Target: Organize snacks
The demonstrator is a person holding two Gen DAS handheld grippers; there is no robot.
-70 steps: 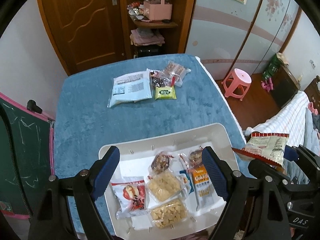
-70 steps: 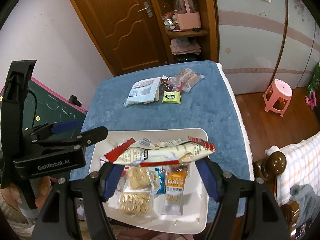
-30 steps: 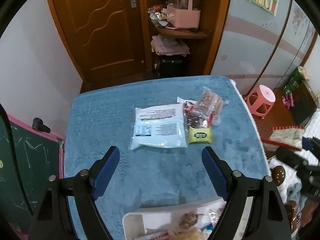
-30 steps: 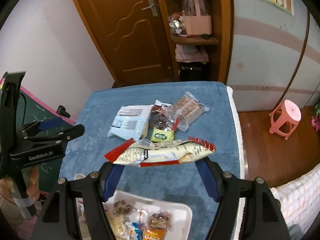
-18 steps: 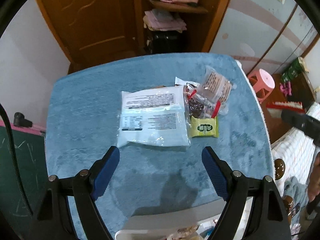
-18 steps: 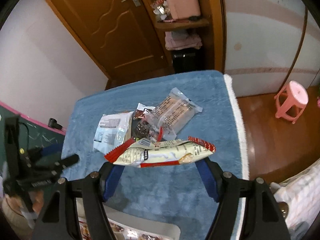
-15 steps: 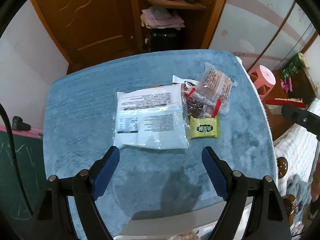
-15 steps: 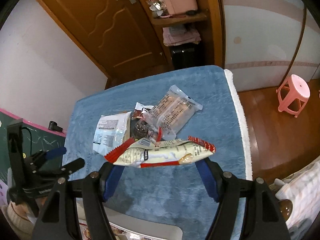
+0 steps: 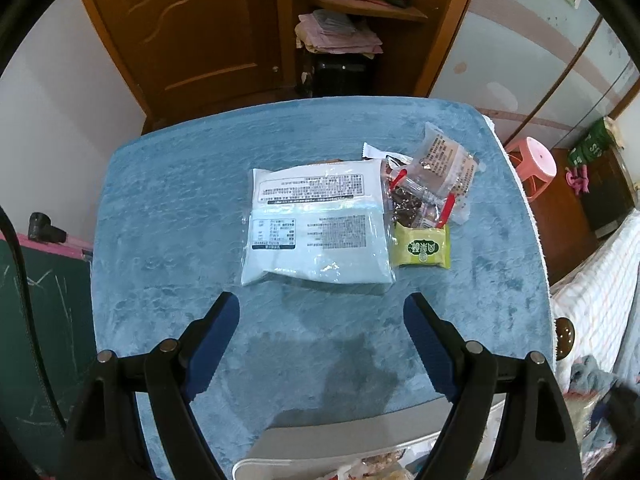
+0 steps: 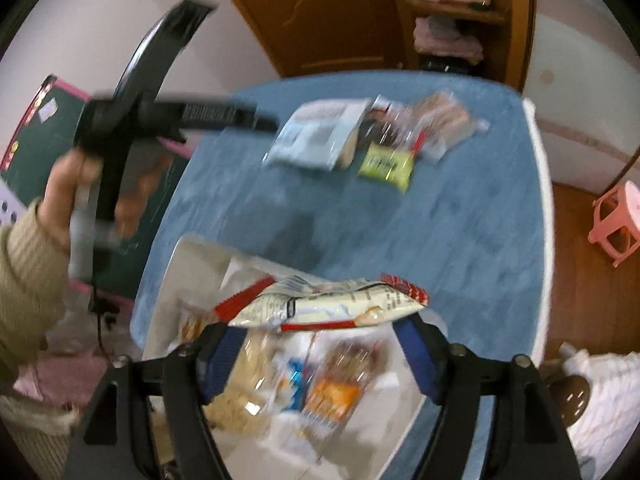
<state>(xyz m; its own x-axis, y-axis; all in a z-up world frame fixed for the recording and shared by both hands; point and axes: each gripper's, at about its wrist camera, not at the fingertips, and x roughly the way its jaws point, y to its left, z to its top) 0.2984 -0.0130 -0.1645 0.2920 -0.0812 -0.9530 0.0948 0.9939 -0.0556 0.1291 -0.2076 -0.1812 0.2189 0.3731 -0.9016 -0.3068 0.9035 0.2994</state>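
My left gripper [image 9: 322, 312] is open and empty, just short of a large pale-blue packet [image 9: 316, 228] on the blue tablecloth [image 9: 168, 208]. Beside the packet lie a green sachet [image 9: 424, 246], a dark red-trimmed snack bag [image 9: 408, 202] and a clear bag of brown bars [image 9: 444, 164]. My right gripper [image 10: 320, 326] is shut on a white and red snack packet [image 10: 328, 306], held above the white tray [image 10: 188, 264], which holds several snacks. The left gripper also shows in the blurred right wrist view [image 10: 224, 114].
The tray's far rim [image 9: 360, 436] sits at the table's near edge. A pink stool [image 9: 532, 164] stands on the floor to the right, a bed [image 9: 600, 280] beyond the right edge. A green chalkboard [image 9: 36, 320] leans at the left. A wooden door and shelf are behind.
My left gripper has moved forward toward the snack pile. My right gripper has swung back over the tray with the packet still held; its view is motion-blurred.
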